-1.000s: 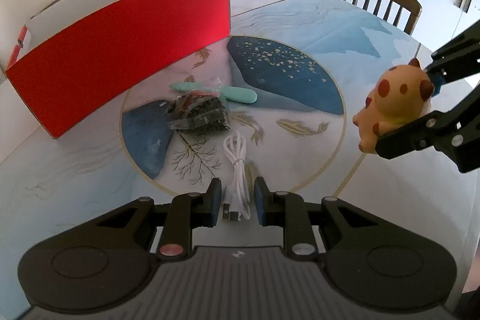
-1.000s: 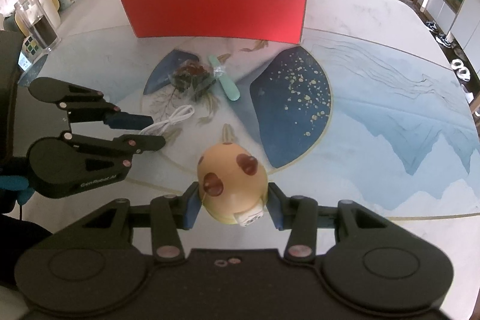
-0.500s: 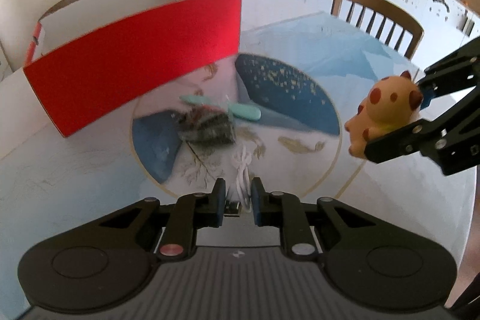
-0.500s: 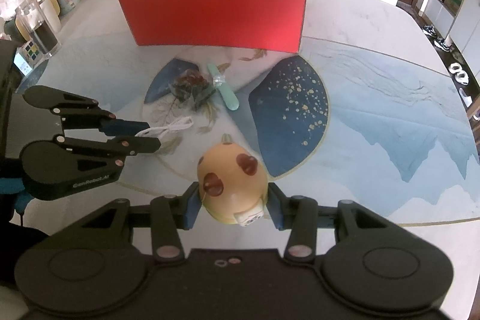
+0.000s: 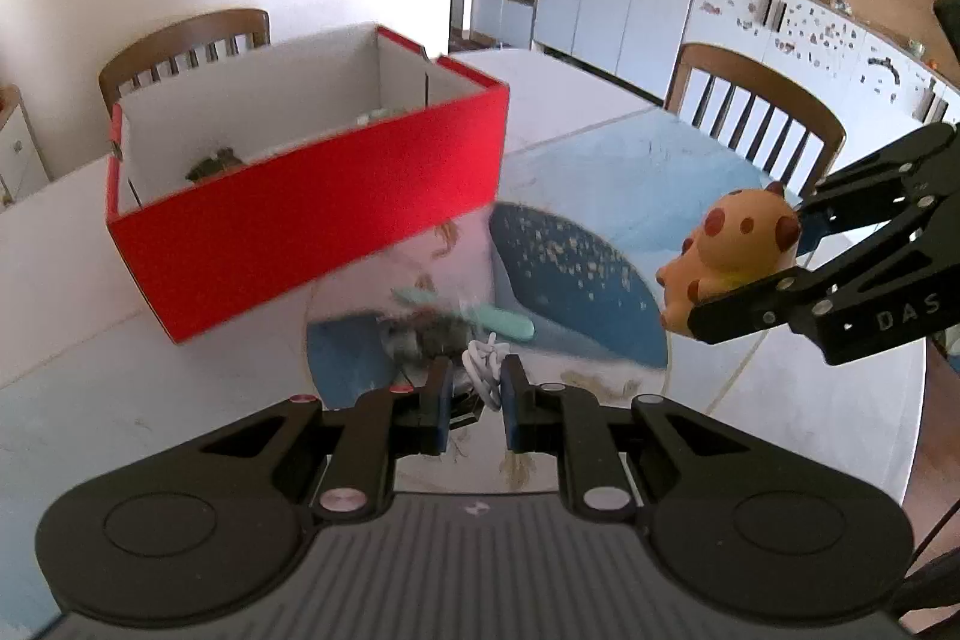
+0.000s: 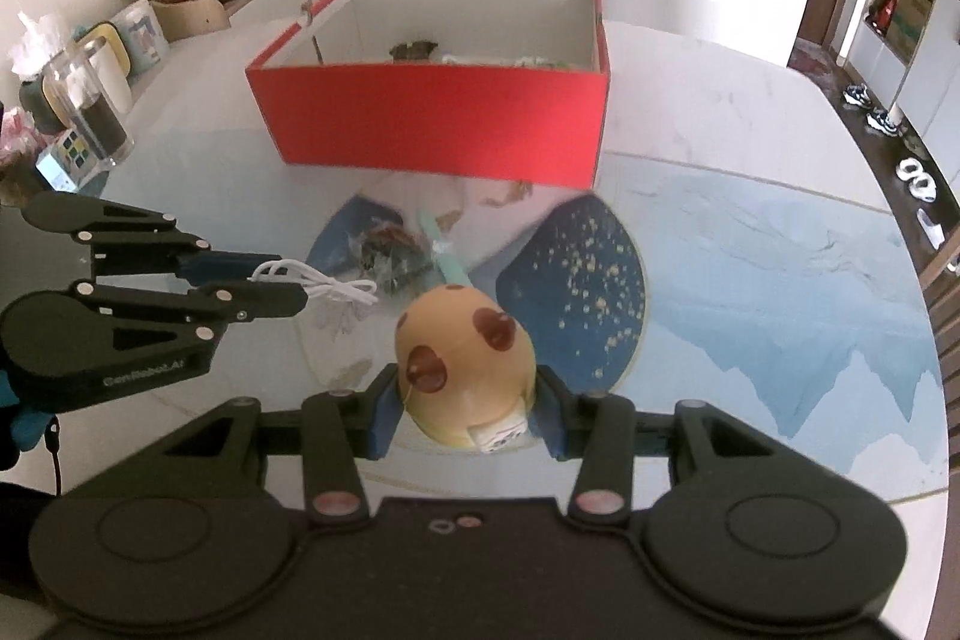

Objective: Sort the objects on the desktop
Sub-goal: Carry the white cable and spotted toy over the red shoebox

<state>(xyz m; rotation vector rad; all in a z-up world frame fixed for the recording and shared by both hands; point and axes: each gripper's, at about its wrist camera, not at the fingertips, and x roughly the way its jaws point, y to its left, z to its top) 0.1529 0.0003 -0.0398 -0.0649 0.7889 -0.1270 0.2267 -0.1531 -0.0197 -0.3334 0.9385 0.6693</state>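
Spotted tan toy [image 6: 465, 370] and white cable [image 6: 324, 287] aloft near open red box [image 6: 432, 130].

One red cardboard box [image 6: 438, 124], one spotted toy animal [image 6: 465, 364], one white USB cable [image 6: 324, 286], one mint-green fan [image 5: 498, 319], one clear packet of dark items [image 6: 393, 256], two black grippers, and two wooden chairs.

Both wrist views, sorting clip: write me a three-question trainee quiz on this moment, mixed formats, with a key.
1. True or false: the right gripper is shut on the spotted toy.
2. What does the left gripper hold? A) white cable B) mint-green stick C) dark packet
3. Fill in: the red box on the table already holds ____ things.

Key: 1 true; 2 A; 3 some.
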